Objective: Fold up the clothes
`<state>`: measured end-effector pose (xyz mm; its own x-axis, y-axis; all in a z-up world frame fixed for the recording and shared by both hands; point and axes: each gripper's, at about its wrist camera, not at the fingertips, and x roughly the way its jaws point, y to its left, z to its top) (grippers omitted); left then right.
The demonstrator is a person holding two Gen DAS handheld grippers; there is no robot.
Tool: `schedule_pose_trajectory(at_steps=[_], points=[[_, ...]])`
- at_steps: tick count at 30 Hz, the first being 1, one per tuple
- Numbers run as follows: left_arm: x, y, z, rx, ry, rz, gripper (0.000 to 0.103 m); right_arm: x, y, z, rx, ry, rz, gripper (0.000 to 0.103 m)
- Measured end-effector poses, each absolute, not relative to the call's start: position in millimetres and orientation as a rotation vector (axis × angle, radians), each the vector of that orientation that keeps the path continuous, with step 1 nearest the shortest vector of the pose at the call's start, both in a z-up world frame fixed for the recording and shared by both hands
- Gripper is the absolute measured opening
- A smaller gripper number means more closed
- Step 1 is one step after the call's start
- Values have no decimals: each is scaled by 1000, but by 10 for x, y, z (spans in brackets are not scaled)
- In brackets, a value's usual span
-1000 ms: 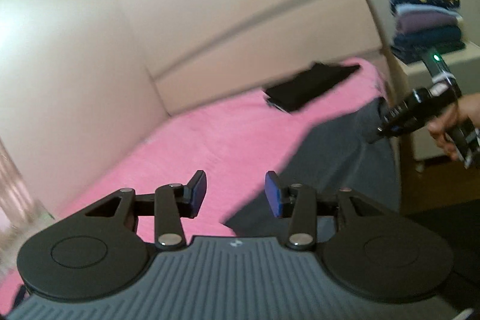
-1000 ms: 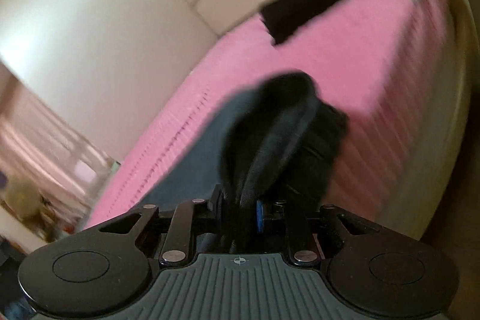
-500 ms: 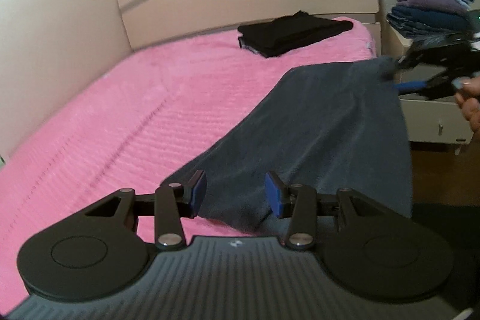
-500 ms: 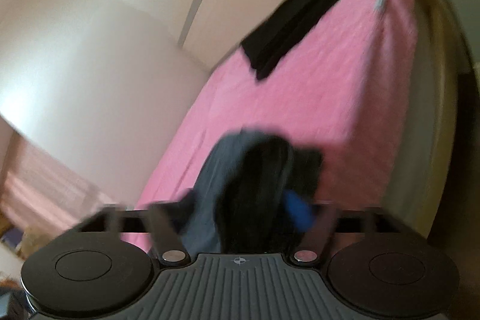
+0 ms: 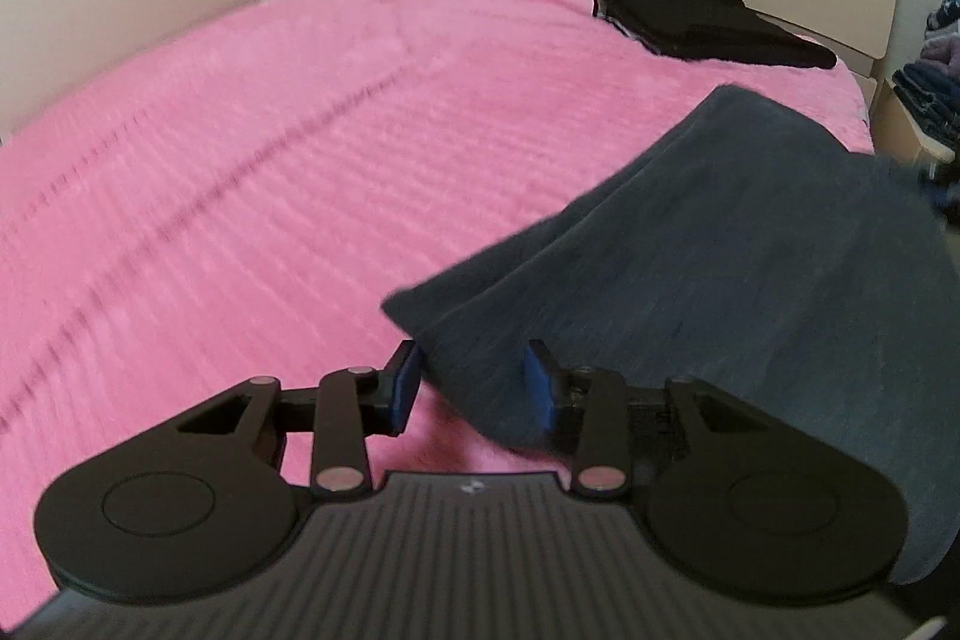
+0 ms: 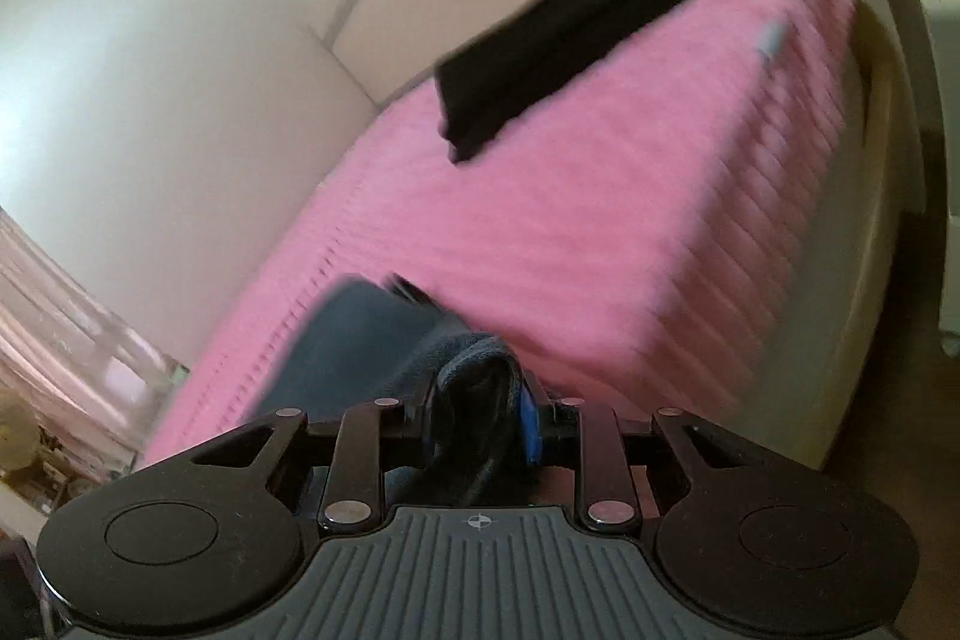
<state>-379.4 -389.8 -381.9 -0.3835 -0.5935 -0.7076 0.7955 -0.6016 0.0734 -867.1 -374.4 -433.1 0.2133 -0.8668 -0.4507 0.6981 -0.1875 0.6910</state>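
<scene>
On the pink bed, the left gripper spreads wide around the grey garment's corner (unpinched); the right gripper clamps bunched fabric.

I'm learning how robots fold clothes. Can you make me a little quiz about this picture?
1. True or false: the right gripper is shut on the grey cloth.
2. What colour is the blanket under the cloth?
A. green
B. pink
C. white
3. Fill in: the left gripper is ____, with a corner of the cloth between its fingers.

Key:
1. True. The cloth is bunched between its closed fingers.
2. B. The blanket is pink, and a black pile of folded clothes lies at its far end.
3. Open. Its fingers stand apart and have not yet pinched the cloth.
</scene>
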Motion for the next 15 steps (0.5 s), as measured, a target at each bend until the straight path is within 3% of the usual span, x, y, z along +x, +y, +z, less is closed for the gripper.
schedule_pose_trajectory(at_steps=[4, 6, 7, 10, 15], points=[[-3805, -3940, -3900, 908, 358, -2045, 39, -8695, -3671, -4310, 1072, -239, -1417, 30], [-3792, -3935, -3874, 899, 370, -2044, 39, -8690, -3621, -4216, 1070, -227, -1451, 50], [-3762, -3903, -3826, 884, 372, -2043, 38, -8686, -3587, -4130, 1051, -215, -1478, 55], [-3610, -3786, -3639, 810, 361, -2041, 36, -8529, -3389, -3802, 890, -130, -1532, 55], [-3436, -3911, -3511, 734, 501, -2039, 33, -7805, -3304, -3495, 587, 108, -1327, 55]])
